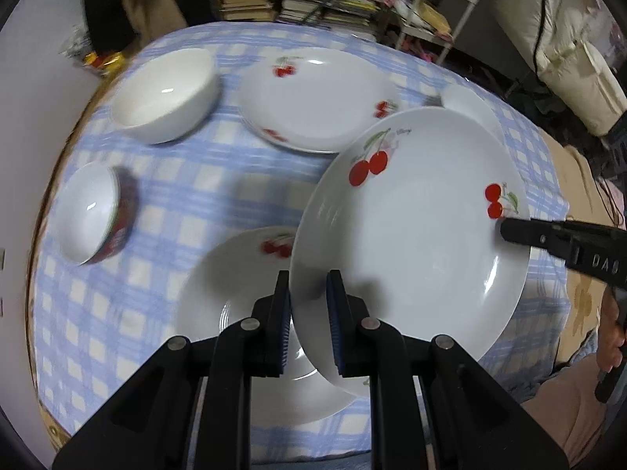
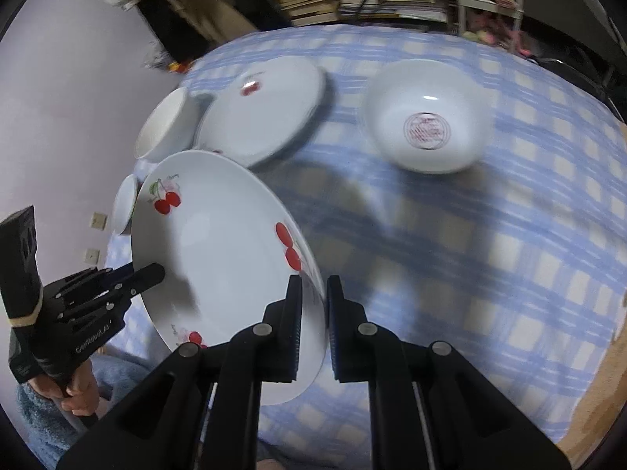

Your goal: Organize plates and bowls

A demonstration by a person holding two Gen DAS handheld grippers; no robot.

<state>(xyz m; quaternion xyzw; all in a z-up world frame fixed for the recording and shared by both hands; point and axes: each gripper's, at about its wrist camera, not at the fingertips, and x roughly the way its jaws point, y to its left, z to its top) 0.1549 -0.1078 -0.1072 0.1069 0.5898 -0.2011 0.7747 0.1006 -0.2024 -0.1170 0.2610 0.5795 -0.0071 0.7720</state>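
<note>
Both tongs pinch one cherry plate (image 1: 411,235) by opposite edges: the left tongs (image 1: 309,313) clamp its near rim, the right tongs (image 2: 313,313) its other side. The white plate, printed with red cherries, hangs tilted above a second cherry plate (image 1: 235,293) lying on the blue-checked bench (image 1: 176,196).

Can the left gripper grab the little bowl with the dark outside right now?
Probably not yet. The left gripper is shut on the lifted cherry plate, which the right gripper also holds. The little bowl sits apart to its left, nothing blocking it.
</note>
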